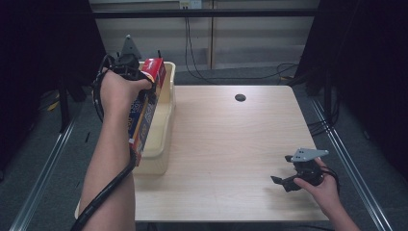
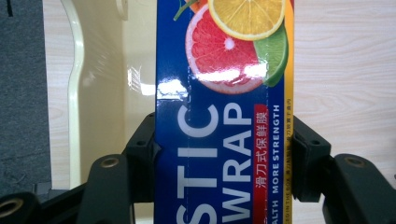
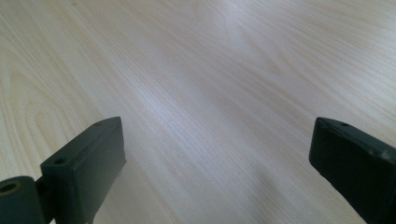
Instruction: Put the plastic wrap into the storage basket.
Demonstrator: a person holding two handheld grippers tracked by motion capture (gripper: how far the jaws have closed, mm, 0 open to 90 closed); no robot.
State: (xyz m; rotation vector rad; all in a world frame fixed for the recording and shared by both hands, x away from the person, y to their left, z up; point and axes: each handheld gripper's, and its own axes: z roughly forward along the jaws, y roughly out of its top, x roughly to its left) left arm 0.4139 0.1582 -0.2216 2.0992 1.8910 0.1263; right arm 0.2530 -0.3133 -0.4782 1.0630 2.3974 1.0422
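The plastic wrap box (image 1: pixel 146 108), a long blue carton with a red end and citrus slices printed on it, hangs lengthwise over the cream plastic bin (image 1: pixel 163 139) at about nine o'clock on the table, its red end toward twelve and its near end dipping toward six; whether it touches the bin's rim cannot be told. The left gripper (image 1: pixel 144 77) clamps it across its width near the far end, and in the left gripper view the two black jaws press on both long sides of the box (image 2: pixel 224 140), with the bin (image 2: pixel 74 93) to the left and bare wood to the right. The wooden table (image 1: pixel 231 144) has a small dark round hole (image 1: pixel 240 97) near twelve o'clock. At about four o'clock the right gripper (image 1: pixel 284 183) rests low over the tabletop, jaws spread wide with nothing between them above the table (image 3: pixel 201 93)
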